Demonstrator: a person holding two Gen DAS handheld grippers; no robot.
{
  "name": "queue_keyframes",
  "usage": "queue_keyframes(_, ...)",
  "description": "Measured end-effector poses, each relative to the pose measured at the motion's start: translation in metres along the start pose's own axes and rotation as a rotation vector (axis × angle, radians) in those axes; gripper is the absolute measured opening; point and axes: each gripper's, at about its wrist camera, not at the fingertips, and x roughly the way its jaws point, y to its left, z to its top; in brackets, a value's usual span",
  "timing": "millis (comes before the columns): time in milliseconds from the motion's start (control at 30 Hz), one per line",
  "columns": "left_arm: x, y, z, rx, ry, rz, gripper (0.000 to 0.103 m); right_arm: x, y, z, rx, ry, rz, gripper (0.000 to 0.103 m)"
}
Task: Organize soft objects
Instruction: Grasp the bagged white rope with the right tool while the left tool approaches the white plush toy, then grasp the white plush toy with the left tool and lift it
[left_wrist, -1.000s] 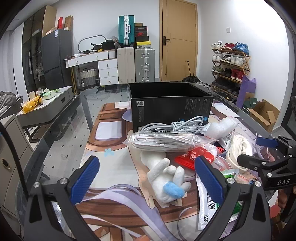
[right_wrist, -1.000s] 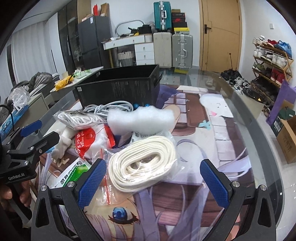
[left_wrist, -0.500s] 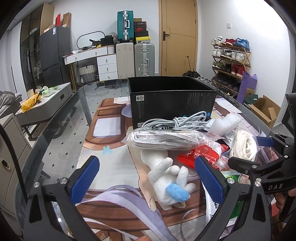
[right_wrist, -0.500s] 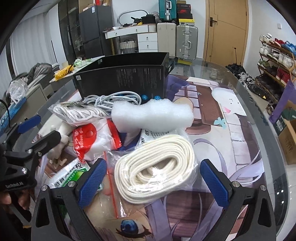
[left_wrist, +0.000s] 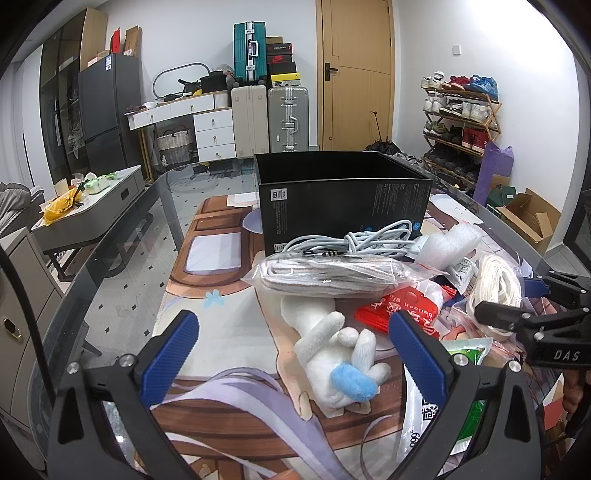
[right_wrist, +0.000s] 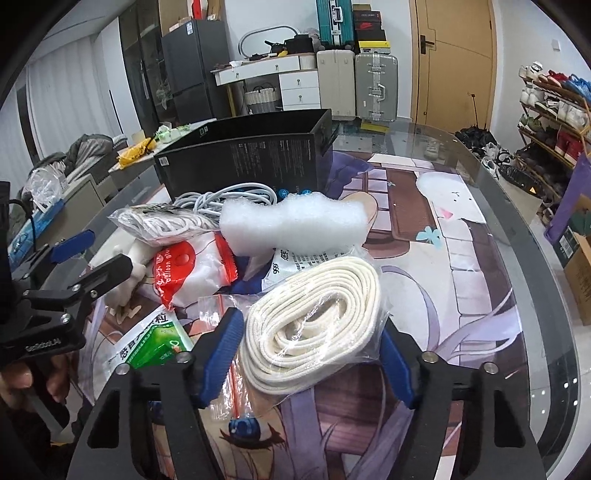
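While our right gripper (right_wrist: 310, 354) has just been closing its jaws, we see both blue pads pressed against the sides of a bagged coil of cream rope (right_wrist: 314, 314), which bulges up between them. That coil is flat-wound, off-white, and sealed in a crinkled clear plastic bag; it lies at the near right of the pile on the glass table (right_wrist: 517, 258), over a printed mat.

Our left gripper (left_wrist: 291, 350) stands wide apart, with nothing pinched. Between its blue pads, slightly farther off, lies a white plush toy (left_wrist: 332, 354) with a pale blue patch, resting on the mat.

Just beyond the rope, in the right wrist view, a white foam block (right_wrist: 291, 229) lies across the pile, touching a printed white packet beneath it. Left of the rope sits a red and white balloon packet (right_wrist: 192, 269), and nearer us a green and white pouch (right_wrist: 155, 343). Farther left we find a bag of grey-white cord (right_wrist: 159, 221), and behind it a loose grey cable (right_wrist: 229, 195) heaped against a black open box (right_wrist: 243, 155), which stands at the far side of the pile.

Foam, packet and balloon bag crowd the rope on its far and left sides. A hand (right_wrist: 29, 384) grips the left tool at the left edge.
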Motion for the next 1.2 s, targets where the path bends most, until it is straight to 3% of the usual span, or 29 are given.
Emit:
queue_keyframes(300,0.001,0.001,-0.001,-0.002,0.001,-0.001,0.103,-0.009,-0.009,-0.005,0.044,-0.036,0.064,0.049)
queue_keyframes(500,0.003,0.001,-0.003,-0.004,0.012,0.002,0.103,-0.022,-0.01,-0.006,0.045,-0.109,0.07,0.03)
queue_keyframes(833,0.01,0.004,-0.003,-0.036,0.079,-0.039,0.1,-0.026,-0.006,-0.008,0.023,-0.134,0.092,0.027)
queue_keyframes(1067,0.012,-0.001,-0.008,-0.018,0.116,-0.109,0.073,-0.026,-0.006,-0.011,0.015,-0.139,0.098,0.027)
queue_keyframes(1133,0.012,-0.003,-0.01,-0.017,0.121,-0.13,0.061,-0.027,-0.005,-0.011,0.012,-0.147,0.1,0.026)
queue_keyframes(1200,0.009,-0.003,-0.01,-0.018,0.105,-0.151,0.04,-0.029,-0.004,-0.011,0.003,-0.158,0.103,0.024)
